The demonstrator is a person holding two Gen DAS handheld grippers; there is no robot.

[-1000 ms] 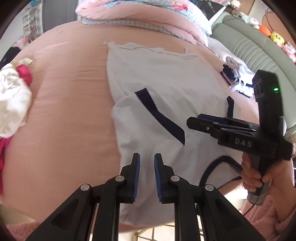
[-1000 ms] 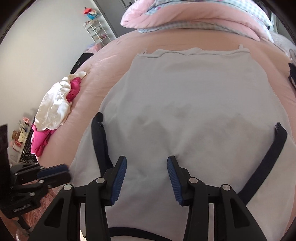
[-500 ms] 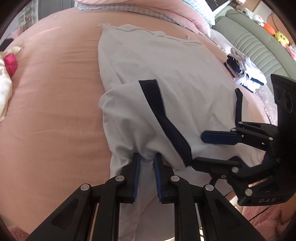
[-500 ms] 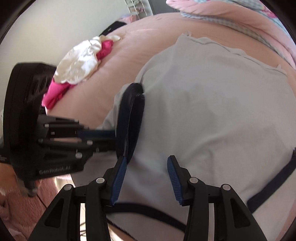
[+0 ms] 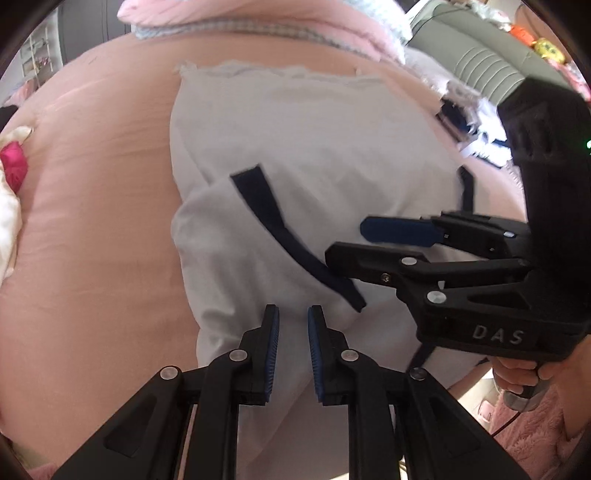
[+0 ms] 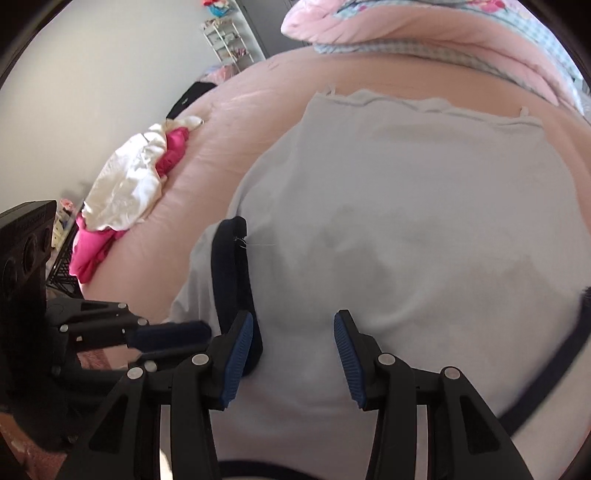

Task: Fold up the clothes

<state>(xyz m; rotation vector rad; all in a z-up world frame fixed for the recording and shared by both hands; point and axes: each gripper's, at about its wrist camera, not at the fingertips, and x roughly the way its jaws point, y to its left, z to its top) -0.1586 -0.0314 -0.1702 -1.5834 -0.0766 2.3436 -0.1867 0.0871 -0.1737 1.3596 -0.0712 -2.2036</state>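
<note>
A pale grey T-shirt with navy trim lies flat on the pink bed, hem toward the pillows. Its left sleeve is folded in over the body, navy cuff on top. My left gripper hovers over the shoulder area; its jaws keep a narrow gap and the pads do not press on the cloth. My right gripper is open over the shirt, its left finger beside the same cuff. In the left wrist view the right gripper reaches in from the right, held by a hand.
A heap of white and bright pink clothes sits on the bed's left side. A rolled pink quilt lies at the far end. More clothing and a grey sofa are on the right. The bed's near edge is under both grippers.
The right gripper swung left toward the folded sleeve, then turned back square over the shirt. The left gripper dipped close to the cloth and drew back a little. The sleeve stays folded.
</note>
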